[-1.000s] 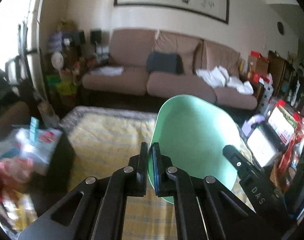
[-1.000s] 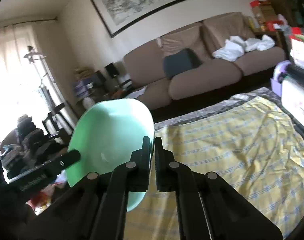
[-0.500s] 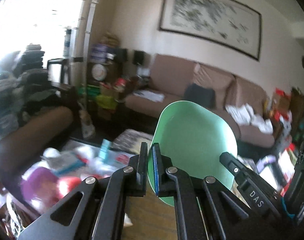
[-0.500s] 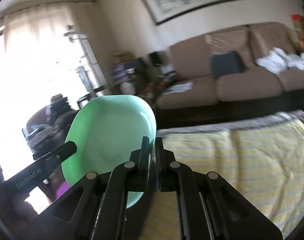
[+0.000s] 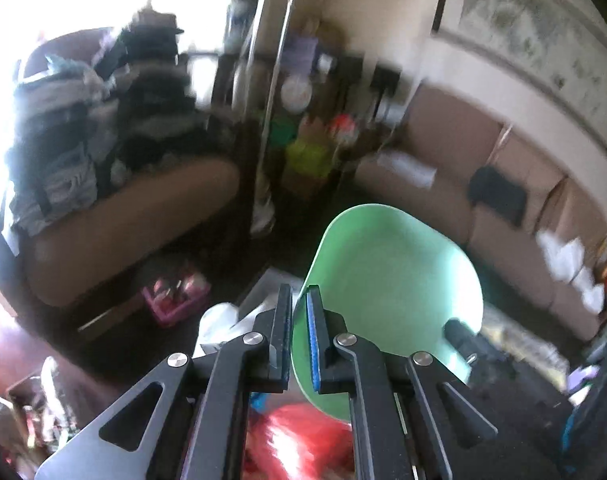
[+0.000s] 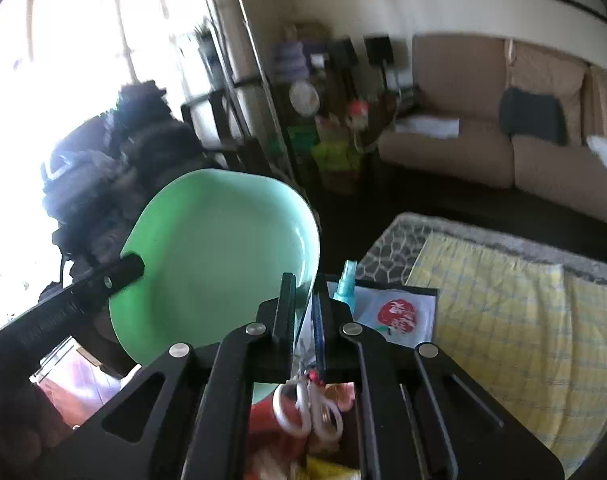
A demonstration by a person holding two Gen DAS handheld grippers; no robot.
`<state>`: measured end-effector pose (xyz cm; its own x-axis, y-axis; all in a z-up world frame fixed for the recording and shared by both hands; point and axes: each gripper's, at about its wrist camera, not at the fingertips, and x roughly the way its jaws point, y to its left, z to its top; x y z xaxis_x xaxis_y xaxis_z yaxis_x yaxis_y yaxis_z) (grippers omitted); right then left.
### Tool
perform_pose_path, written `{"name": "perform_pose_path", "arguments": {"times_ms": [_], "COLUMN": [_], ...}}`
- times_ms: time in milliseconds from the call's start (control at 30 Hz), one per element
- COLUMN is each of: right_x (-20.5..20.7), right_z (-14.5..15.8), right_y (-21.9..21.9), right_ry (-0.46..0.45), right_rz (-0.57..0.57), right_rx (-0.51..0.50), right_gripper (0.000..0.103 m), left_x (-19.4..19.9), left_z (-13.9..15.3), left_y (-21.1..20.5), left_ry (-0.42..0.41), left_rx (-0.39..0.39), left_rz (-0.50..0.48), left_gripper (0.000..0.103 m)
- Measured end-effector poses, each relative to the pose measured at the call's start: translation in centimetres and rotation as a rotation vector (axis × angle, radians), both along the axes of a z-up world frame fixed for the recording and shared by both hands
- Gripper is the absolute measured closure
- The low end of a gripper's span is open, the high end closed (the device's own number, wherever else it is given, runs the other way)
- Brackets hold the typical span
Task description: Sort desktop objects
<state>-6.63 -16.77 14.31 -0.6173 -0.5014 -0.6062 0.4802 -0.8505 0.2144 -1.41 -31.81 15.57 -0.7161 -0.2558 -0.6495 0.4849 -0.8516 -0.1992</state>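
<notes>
Plate in pale green, shallow and rounded-square, hangs in the air between the two grippers, tilted up on edge above a cluttered low bench. The left gripper is pinched almost fully closed on one part of its rim, and the right gripper is closed just as narrowly on the opposite rim, so each camera sees the other gripper's finger reaching in at the far edge. My judgement is that the plate is light and stiff, probably plastic or melamine, with a smooth glossy face that could slip between the pads if the two hands drift apart or twist against each other; the thin raised rim is the only sensible place to take hold, and the grip there is shallow. Under the right gripper lie a teal spray bottle, a white packet with a red strawberry picture and white-handled scissors, all possible obstacles when setting the plate down. Writing is scarce: pale lettering runs along the left gripper's finger in the right wrist view, too blurred to read, and the packet's print is not legible. A brown sofa with a dark cushion sits behind.
</notes>
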Motion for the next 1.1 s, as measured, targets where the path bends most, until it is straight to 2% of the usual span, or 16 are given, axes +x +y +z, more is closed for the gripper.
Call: {"name": "perform_pose_path", "arguments": {"times_ms": [167, 233, 267, 300, 367, 433, 533, 600, 633, 667, 733, 800, 867, 967, 1033, 1100], "right_x": [-4.6, -5.5, -6.1, -6.6, -7.4, -7.4, -6.6, -4.8, -3.5, -2.1, 0.8, 4.3, 6.8, 10.6, 12.8, 15.2], "right_z": [-5.7, -7.7, -8.7, -9.6, -10.3, -9.7, -7.4, -4.7, -3.3, -1.7, 0.9, 3.1, 4.1, 4.8, 5.3, 5.6], "right_y": [-2.3, -3.2, -3.2, -2.9, -2.0, -0.8, 1.1, 2.6, 3.4, 4.2, 5.4, 6.9, 8.0, 9.1, 9.0, 9.3], "right_ry": [-0.184, -0.214, -0.23, -0.251, -0.305, -0.324, -0.282, -0.245, -0.216, -0.183, -0.135, -0.083, -0.091, -0.141, -0.109, -0.029], "right_rz": [0.042, 0.055, 0.071, 0.082, 0.087, 0.078, 0.078, 0.118, 0.133, 0.146, 0.162, 0.155, 0.142, 0.148, 0.154, 0.087], "right_rx": [0.049, 0.083, 0.082, 0.073, 0.066, 0.037, 0.033, 0.054, 0.056, 0.065, 0.123, 0.191, 0.218, 0.233, 0.297, 0.383], "right_gripper": [0.096, 0.095, 0.094, 0.09, 0.076, 0.055, 0.045, 0.042, 0.036, 0.032, 0.03, 0.025, 0.021, 0.017, 0.015, 0.012], "left_x": [-2.9, -4.2, -4.4, -4.4, -3.8, -2.9, -1.2, 0.9, 2.1, 3.5, 6.4, 9.4, 11.4, 13.3, 14.7, 16.1], "left_z": [-5.8, -7.8, -8.4, -8.3, -6.7, -4.7, -2.2, -0.8, -0.1, 0.9, 2.1, 2.8, 3.6, 4.9, 5.6, 5.8], "left_y": [-3.3, -3.3, -3.2, -3.0, -2.1, -0.8, 0.8, 1.5, 2.3, 3.5, 5.1, 6.8, 7.8, 9.3, 10.5, 11.4], "left_ry": [-0.147, -0.28, -0.33, -0.342, -0.295, -0.254, -0.227, -0.194, -0.182, -0.169, -0.156, -0.164, -0.175, -0.212, -0.233, -0.234], "left_rx": [0.092, 0.113, 0.126, 0.138, 0.104, 0.029, -0.007, 0.057, 0.077, 0.061, 0.025, 0.022, 0.013, -0.068, -0.135, -0.156], "left_rz": [0.038, 0.012, 0.012, 0.016, 0.035, 0.054, 0.076, 0.079, 0.074, 0.065, 0.075, 0.094, 0.094, 0.094, 0.094, 0.096], "left_gripper": [0.097, 0.089, 0.079, 0.072, 0.021, 0.008, 0.008, 0.008, 0.008, 0.007, 0.0, 0.0, 0.0, 0.0, 0.0, 0.0]}}
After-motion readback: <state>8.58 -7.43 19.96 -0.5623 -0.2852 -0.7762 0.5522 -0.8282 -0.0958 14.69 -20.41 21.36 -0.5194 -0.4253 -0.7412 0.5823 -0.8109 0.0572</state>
